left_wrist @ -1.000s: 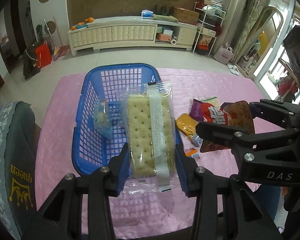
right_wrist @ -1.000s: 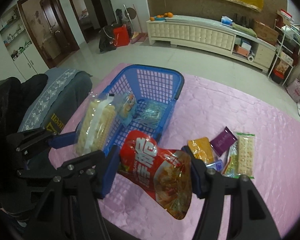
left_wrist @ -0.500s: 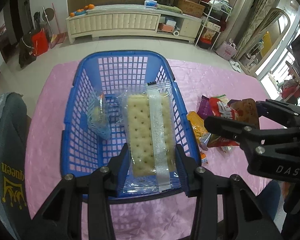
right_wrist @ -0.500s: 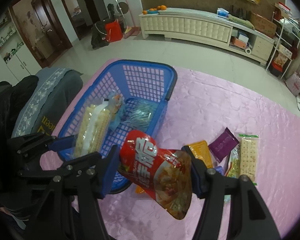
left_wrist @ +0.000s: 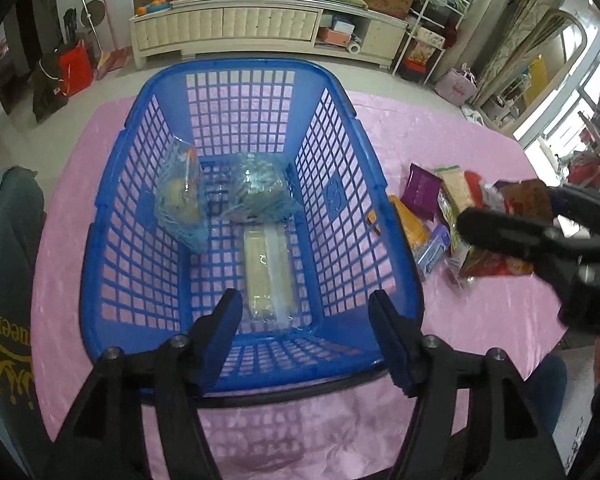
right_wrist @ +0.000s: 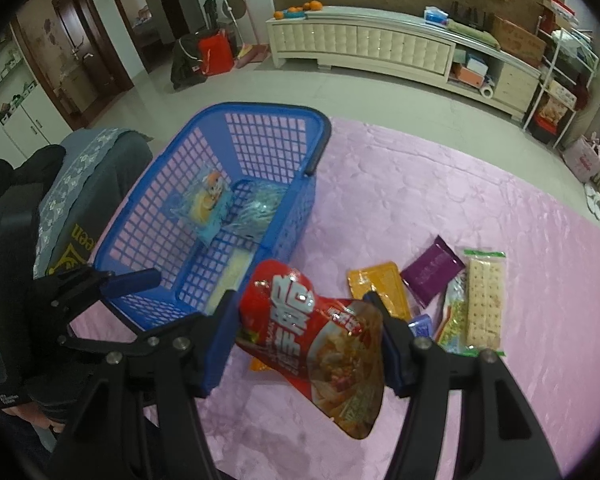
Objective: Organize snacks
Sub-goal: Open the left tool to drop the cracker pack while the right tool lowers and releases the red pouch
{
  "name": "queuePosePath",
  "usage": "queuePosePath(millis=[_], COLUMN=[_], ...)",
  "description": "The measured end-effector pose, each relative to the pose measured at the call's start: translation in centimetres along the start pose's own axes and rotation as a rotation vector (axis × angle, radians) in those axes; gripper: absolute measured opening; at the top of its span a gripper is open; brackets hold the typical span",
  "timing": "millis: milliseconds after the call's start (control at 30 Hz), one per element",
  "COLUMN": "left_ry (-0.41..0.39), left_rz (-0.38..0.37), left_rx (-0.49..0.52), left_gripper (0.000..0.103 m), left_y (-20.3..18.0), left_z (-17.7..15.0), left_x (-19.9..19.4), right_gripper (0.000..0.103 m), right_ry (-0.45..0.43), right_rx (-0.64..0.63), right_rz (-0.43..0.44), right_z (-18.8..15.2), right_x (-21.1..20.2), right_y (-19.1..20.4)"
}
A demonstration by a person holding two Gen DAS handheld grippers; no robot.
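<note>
Red crinkled foil snack pouch [right_wrist: 320, 344], clamped in the right gripper [right_wrist: 306, 342] jaws, hangs at four o'clock of the blue plastic lattice basket [right_wrist: 236, 120], while the left gripper [left_wrist: 306, 334] jaws have just opened wide, empty, over it.

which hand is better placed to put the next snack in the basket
Right. The right gripper already clamps the red snack bag beside the blue basket. The left gripper, jaws just opened, is empty over its dropped cracker pack.
</note>
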State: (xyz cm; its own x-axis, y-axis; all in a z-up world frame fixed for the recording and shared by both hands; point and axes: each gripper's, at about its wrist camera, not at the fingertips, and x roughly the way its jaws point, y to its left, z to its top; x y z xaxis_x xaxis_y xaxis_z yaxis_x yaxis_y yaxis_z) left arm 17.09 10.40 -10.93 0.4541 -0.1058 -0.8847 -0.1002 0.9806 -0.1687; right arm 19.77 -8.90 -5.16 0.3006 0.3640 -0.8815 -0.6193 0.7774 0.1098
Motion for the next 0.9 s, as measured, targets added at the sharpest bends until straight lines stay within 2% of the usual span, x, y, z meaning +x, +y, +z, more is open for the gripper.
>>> queuePosePath(millis=[167,267,500,767,900], left_ry=[-0.041,-0.093,-0.156,-0.161,-0.156], left_rz=[0.02,0.036,0.079,0.109,0.121], left_rx=[0.002,-0.023,-0.047,-0.07,-0.084], left_gripper=[0.063,0.063,0.063,0.063,0.063], left_y=[0.4,1.4,3.9,6.7,8.1], left_z=[-0.4,-0.2,0.6,0.6,0.3], left_x=[-2.3,-4.3,-7.7,-8.0,-7.6], right_gripper=[0.066,0.066,0.067,0.067,0.067], right_ry=[-0.019,-0.026,-0.033,-0.024,0.0], right_rx=[0.007,-0.01,-0.072,-0.124,-0.153], right_rz=[0.007,0.005,0.02,0.053,0.069], right_z=[0.0,0.1,0.8,3.1,4.3], right_x=[-1.1,-1.5,-1.9,-0.6,1.4], right_y=[0.2,0.9,3.0,5.3,7.4])
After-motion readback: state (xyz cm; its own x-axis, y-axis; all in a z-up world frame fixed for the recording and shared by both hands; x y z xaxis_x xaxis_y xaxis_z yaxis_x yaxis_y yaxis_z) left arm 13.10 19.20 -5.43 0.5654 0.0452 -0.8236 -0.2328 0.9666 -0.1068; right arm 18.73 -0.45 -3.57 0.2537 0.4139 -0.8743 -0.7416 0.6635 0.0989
